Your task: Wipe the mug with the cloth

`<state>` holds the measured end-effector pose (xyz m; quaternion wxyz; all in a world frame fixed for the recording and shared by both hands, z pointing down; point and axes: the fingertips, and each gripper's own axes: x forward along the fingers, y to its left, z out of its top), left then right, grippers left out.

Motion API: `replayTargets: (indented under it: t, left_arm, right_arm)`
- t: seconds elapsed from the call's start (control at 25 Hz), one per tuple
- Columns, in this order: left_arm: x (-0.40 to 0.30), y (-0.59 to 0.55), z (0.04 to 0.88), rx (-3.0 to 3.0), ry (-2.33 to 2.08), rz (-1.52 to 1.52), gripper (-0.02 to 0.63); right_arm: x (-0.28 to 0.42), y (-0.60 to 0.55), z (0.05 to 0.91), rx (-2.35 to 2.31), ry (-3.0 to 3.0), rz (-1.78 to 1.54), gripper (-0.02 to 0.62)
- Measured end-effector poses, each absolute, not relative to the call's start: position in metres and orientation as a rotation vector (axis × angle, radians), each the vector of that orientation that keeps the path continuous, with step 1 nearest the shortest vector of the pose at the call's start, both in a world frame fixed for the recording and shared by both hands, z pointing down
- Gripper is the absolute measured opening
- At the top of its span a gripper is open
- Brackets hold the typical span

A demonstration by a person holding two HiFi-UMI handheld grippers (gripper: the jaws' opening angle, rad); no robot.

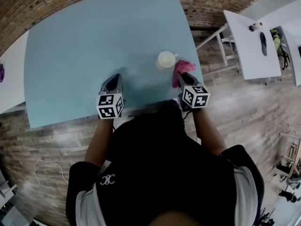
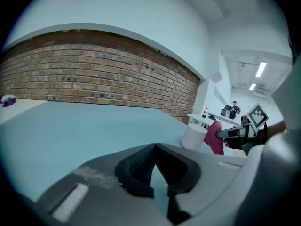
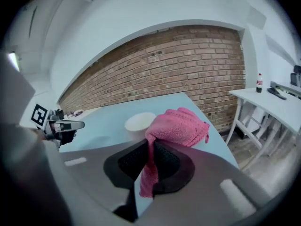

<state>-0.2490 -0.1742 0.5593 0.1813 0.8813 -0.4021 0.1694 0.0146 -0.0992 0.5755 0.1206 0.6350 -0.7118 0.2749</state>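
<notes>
**Cloth gripped and beside the mug, wiping not yet visible**

The right gripper (image 3: 151, 147) has its fingers (image 3: 167, 166) pinching the pink cloth (image 3: 178, 124). One tail of the fabric hangs down between them and the bunched bulk sits just beyond the tips. The white mug (image 1: 166, 59) stands upright on the light blue bench (image 1: 94, 41), toward its near right corner, with its open mouth facing up. In the head view the cloth lies just to the right of the mug. In the right gripper view it overlaps the mug's right side. Whether fabric is really pressing on the mug wall or only hovering beside it cannot be told from these views.

The left gripper (image 1: 114, 79) is well apart to the left, over bare bench near the front edge. Its fingers (image 2: 136, 166) are pressed together on nothing, and nothing steadies the mug.

As a judgement, the task is at an early stage. The cloth has been picked up and brought to the mug, which is the preparation. The wiping itself, round the wall, along the rim and perhaps inside, seems to lie ahead. The next move probably calls for the left gripper to come across and hold the mug, since a light, unheld mug could slide or tip under a sideways rub.
</notes>
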Motion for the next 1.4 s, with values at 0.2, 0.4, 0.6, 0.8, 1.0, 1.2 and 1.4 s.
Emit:
replayTargets:
  t: [0.2, 0.4, 0.6, 0.8, 1.0, 1.2, 1.4]
  left_arm:
    - [-0.268, -0.17, 0.55, 2.505, -1.038, 0.481, 0.006]
    - [-0.267, -0.168, 0.548, 2.526, -0.98, 0.512, 0.006]
    - [-0.262, -0.169, 0.539, 2.555, -0.998, 0.533, 0.006]
    - [-0.256, -0.177, 0.545, 2.514, -1.006, 0.543, 0.006]
    - [-0.25, -0.172, 0.546, 2.519, -1.001, 0.583, 0.006]
    - [-0.256, -0.174, 0.545, 2.483, -1.037, 0.575, 0.006]
    - [-0.255, -0.177, 0.544, 2.465, -1.055, 0.559, 0.006]
  right_arm:
    - [-0.011, -0.076, 0.564, 1.969, -1.999, 0.859, 0.038]
    - [-0.037, -0.071, 0.555, 1.936, -2.025, 0.84, 0.037]
    - [-0.047, -0.067, 0.558, 1.914, -2.03, 0.878, 0.036]
    - [-0.049, -0.062, 0.571, 1.847, -2.024, 0.889, 0.037]
    - [-0.042, -0.055, 0.58, 1.81, -2.016, 0.927, 0.037]
    - [-0.04, -0.061, 0.584, 1.799, -2.014, 0.97, 0.037]
    - [-0.04, -0.069, 0.586, 1.773, -2.012, 0.94, 0.037]
